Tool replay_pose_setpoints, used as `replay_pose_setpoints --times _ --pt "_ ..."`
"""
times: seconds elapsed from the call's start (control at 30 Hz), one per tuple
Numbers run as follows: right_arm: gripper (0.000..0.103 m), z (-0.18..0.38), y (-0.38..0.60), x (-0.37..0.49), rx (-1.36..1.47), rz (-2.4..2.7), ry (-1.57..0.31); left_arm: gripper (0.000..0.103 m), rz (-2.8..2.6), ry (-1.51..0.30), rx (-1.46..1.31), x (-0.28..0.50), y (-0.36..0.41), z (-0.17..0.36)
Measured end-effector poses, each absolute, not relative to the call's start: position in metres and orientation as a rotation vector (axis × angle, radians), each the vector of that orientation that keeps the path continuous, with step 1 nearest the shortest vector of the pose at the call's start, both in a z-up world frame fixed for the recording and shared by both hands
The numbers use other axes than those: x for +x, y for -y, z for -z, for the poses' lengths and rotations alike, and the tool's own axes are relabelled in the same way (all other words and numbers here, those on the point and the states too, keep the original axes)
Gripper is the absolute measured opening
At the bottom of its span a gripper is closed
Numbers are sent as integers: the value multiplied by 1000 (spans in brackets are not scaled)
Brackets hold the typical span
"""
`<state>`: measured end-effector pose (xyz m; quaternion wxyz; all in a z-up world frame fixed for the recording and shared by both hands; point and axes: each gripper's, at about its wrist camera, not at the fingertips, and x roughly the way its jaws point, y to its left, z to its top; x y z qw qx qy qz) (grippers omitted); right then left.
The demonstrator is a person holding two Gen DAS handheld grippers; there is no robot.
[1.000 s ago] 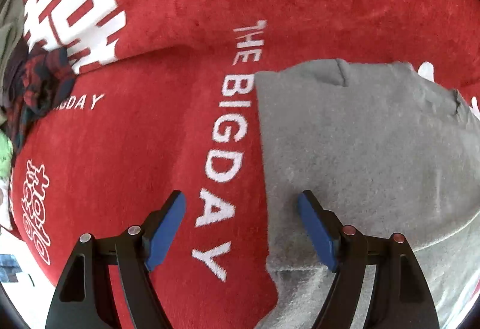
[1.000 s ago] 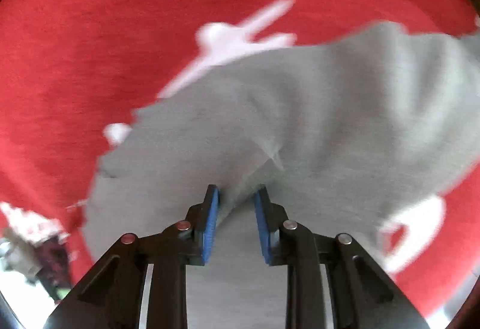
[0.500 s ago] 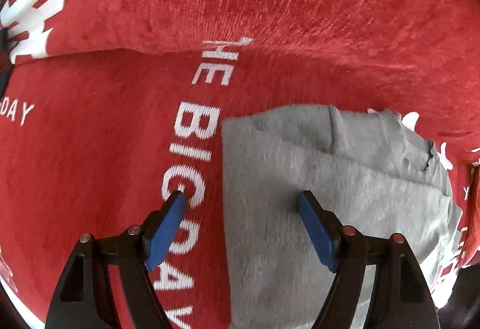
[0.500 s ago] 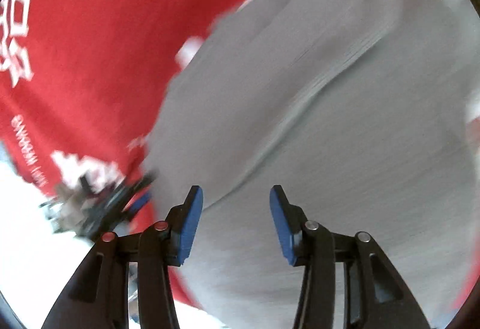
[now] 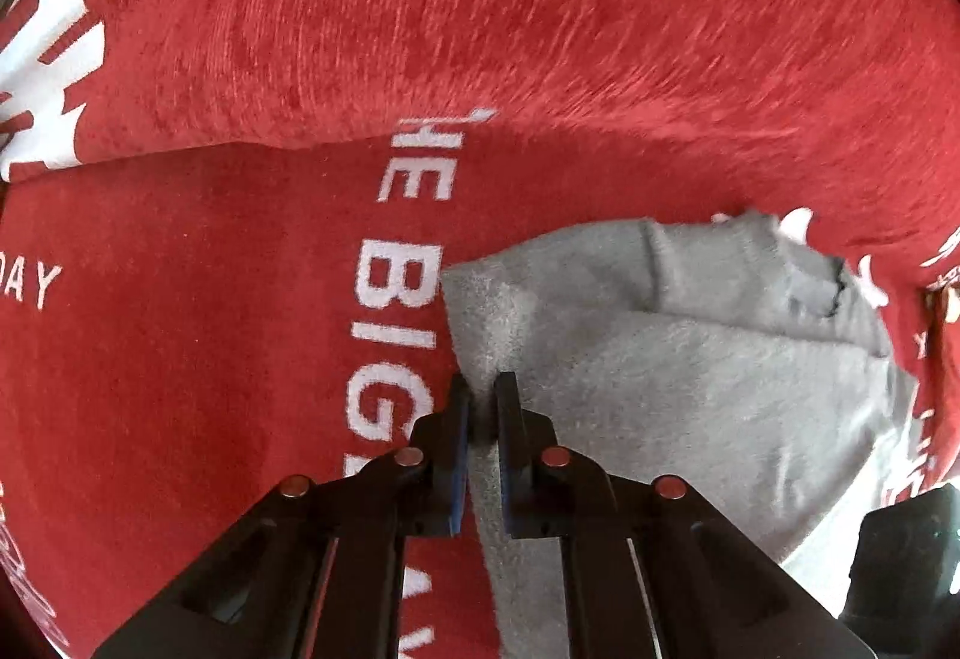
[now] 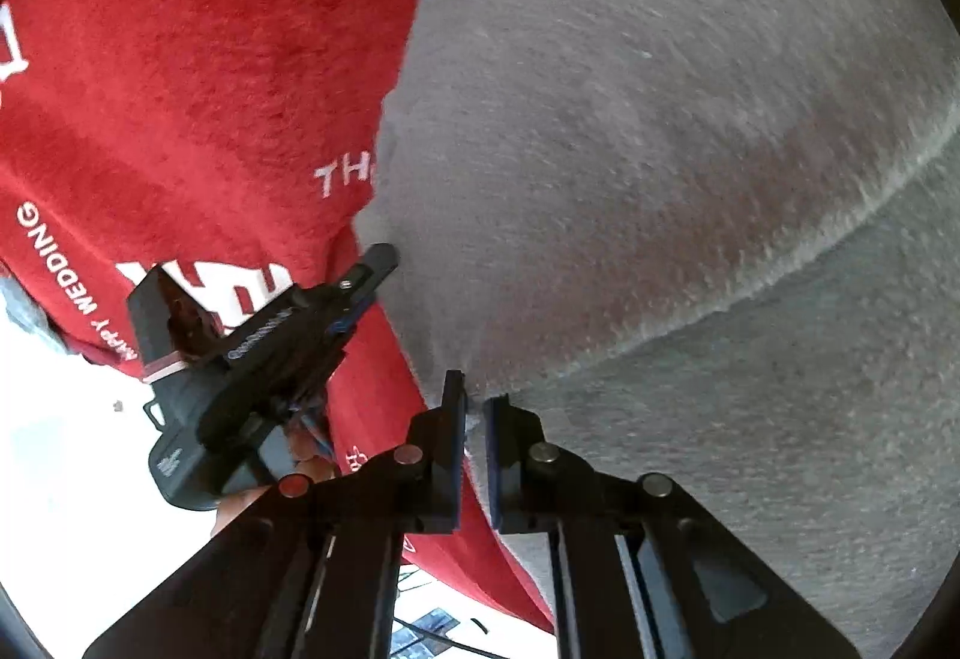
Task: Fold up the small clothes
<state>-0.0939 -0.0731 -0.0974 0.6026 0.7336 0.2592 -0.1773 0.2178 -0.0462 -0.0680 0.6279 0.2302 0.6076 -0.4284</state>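
A small grey garment (image 5: 690,377) lies partly folded on a red cloth (image 5: 240,359) with white lettering. My left gripper (image 5: 482,389) is shut on the garment's left edge. My right gripper (image 6: 474,407) is shut on the same garment's near edge (image 6: 660,179), where a fold line crosses the fabric. The left gripper also shows in the right wrist view (image 6: 384,257), pinching the grey edge further along to the left. The right gripper's body shows at the lower right of the left wrist view (image 5: 906,557).
The red cloth (image 6: 210,59) covers the surface and rises into a ridge at the back (image 5: 480,29). A white floor (image 6: 72,449) shows below the cloth's hanging edge. A hand holds the left gripper's handle (image 6: 258,497).
Both grippers were open half a second ago and have closed on the grey garment's edge. The right gripper had let go of the fabric a second ago and has re-gripped lower down.
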Motion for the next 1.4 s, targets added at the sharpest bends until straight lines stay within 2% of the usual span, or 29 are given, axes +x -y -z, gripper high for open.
replay_pose_setpoints --times 0.2,0.43,0.57,0.67,0.73,0.8,0.87,0.97,1.0,1.03,1.07,1.1,1.27,1.3,1.33,1.37,1.4 --pt "7 101 78 -100 1650 418 -707 10 960 -1335 579 210 47 53" --pt "8 36 130 -184 1288 717 -735 10 1015 -1261 602 187 26 16" --pt "8 26 165 -215 1142 884 -778 10 982 -1275 657 156 22 30" --pt "8 48 179 -236 1138 978 -894 10 942 -1276 675 144 10 47" --pt "7 52 178 -251 1196 953 -830 10 934 -1256 693 140 4 44" --pt "9 51 173 -263 1188 991 -898 10 927 -1261 705 139 -4 39" --pt "10 49 165 -276 1222 963 -860 10 922 -1276 717 137 -10 35" --pt "16 46 149 -296 1293 918 -831 10 920 -1281 728 133 -23 24" --pt "24 42 140 -303 1306 908 -825 10 921 -1285 731 131 -30 19" --pt "36 40 134 -306 1310 903 -824 10 923 -1290 733 134 -41 13" --pt "41 39 127 -306 1313 900 -825 10 920 -1300 751 130 -47 11" --pt "44 36 119 -311 1320 895 -824 10 908 -1306 778 124 -47 13" --pt "44 32 92 -314 1371 904 -803 11 882 -1327 820 97 -52 16" --pt "45 29 86 -315 1379 910 -794 14 891 -1335 814 93 -55 14" --pt "45 26 80 -317 1383 916 -786 27 894 -1329 822 91 -57 11" --pt "45 24 75 -319 1389 922 -774 82 891 -1323 834 86 -59 10" --pt "46 23 70 -319 1395 926 -764 102 875 -1302 849 83 -61 7"
